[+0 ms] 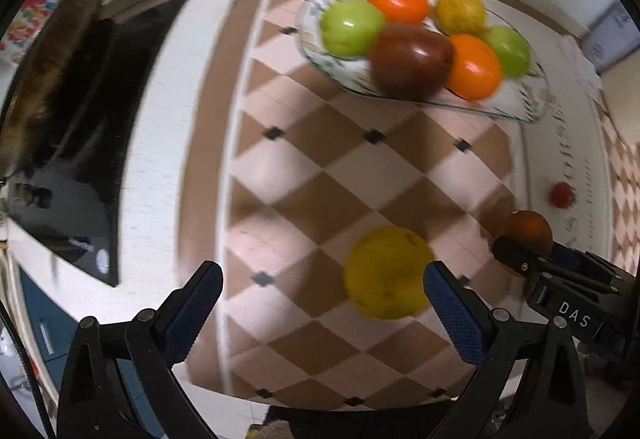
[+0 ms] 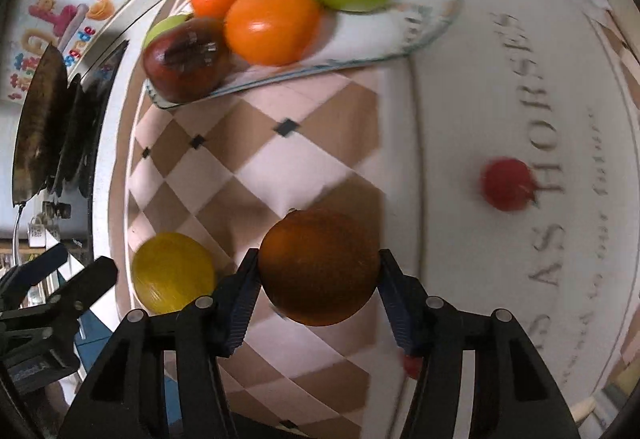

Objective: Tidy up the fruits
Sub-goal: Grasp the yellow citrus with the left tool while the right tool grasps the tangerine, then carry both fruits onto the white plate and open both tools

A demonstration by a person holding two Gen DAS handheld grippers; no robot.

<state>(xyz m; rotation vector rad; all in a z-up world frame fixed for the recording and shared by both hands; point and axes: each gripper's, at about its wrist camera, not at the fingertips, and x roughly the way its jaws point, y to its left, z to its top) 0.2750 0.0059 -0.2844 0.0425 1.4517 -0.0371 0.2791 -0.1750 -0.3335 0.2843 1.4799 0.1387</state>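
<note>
My left gripper [image 1: 323, 271] points down over the checkered cloth and stands wide open. A yellow fruit [image 1: 388, 271] lies on the cloth between its fingers, close against the right finger [image 1: 452, 303] and far from the left one. My right gripper [image 2: 318, 259] has both pads against a dark orange fruit [image 2: 318, 267], one on each side. The same orange fruit [image 1: 528, 227] shows at the right edge of the left wrist view. A glass plate [image 1: 532, 107] at the far side holds several fruits: green, orange, yellow and one dark red apple [image 1: 410, 59].
A small red fruit [image 2: 506, 183] lies on the white lettered mat [image 2: 500, 79] to the right. Another small red thing [image 2: 412, 365] peeks out behind my right finger. A black cooktop [image 1: 80, 159] with a dark pan [image 2: 40, 119] borders the cloth on the left.
</note>
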